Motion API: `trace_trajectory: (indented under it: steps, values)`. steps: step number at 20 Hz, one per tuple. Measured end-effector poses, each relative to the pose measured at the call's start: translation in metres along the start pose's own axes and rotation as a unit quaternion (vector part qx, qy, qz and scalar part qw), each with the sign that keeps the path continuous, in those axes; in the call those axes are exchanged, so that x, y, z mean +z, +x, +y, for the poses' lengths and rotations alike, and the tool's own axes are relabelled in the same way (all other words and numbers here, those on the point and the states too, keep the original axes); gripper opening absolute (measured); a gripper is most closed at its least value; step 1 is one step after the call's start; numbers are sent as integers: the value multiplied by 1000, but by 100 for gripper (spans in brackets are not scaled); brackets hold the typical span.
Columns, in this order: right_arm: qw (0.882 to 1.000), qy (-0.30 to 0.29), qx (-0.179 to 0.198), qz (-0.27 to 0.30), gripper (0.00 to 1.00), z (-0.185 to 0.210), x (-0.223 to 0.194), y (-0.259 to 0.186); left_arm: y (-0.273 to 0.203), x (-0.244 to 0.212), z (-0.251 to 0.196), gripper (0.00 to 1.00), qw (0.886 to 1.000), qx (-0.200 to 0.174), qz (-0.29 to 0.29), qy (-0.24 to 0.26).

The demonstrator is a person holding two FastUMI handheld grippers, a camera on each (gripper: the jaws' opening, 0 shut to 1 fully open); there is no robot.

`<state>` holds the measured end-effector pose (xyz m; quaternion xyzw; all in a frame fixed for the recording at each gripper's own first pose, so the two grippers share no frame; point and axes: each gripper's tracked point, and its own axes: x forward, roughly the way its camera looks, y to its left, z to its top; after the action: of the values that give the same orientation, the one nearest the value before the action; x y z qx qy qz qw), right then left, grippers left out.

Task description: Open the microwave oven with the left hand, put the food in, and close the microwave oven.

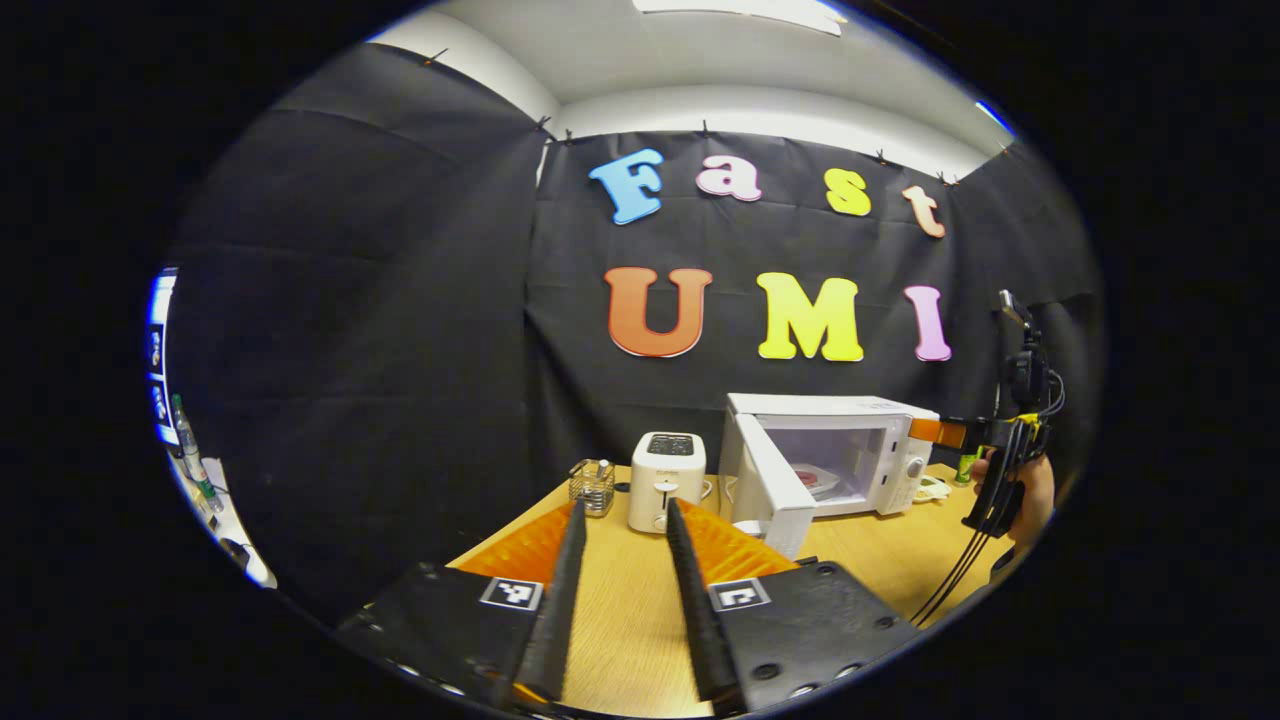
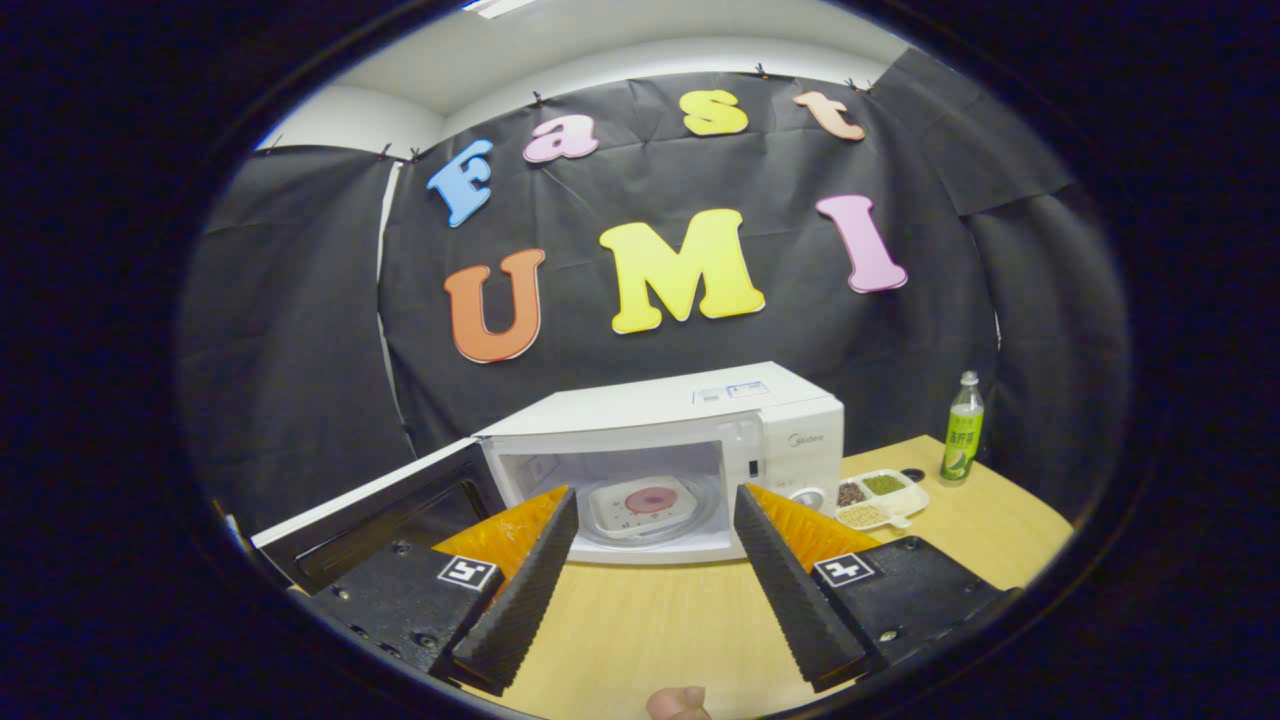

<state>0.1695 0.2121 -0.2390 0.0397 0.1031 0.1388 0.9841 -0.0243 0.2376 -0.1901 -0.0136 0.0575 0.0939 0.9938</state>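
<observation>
Your left gripper (image 1: 622, 510) hangs over the table (image 1: 630, 620), fingers parted and empty. At its 1 o'clock sits the microwave (image 1: 830, 450), door (image 1: 770, 490) swung open. A toaster (image 1: 667, 480) stands at 12, a wire basket (image 1: 593, 485) just left of it. Your right gripper (image 2: 655, 500) faces the open cavity, spread wide, holding nothing. The food, a plate (image 2: 645, 505) with a pink doughnut (image 2: 652, 499), rests inside at 12. At 2 o'clock: snack tray (image 2: 880, 497), green bottle (image 2: 963, 427).
</observation>
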Motion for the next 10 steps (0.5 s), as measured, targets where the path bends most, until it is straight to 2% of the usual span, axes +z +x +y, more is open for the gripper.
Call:
trace_trajectory:
  steps: [1, 3, 5, 9, 10]
  values:
    - [1000, -3, -1, -11, 100, -5, 11, -15, -1, 4, 2, 22, 1000, 1, -6, 6]
    - [999, -12, -1, -32, 100, -17, 34, -55, 1, 6, -3, 27, 1000, -6, -11, 12]
    - [998, -27, -23, -58, 100, -38, 55, -89, 13, 4, 1, 0, 1000, 8, -16, 17]
    - [996, -32, -32, -74, 99, -56, 77, -143, 31, -24, -13, 0, 999, -33, 10, 7]
    - [996, -32, -36, -70, 89, -62, 78, -155, 36, -32, -15, 0, 999, -41, 18, 5]
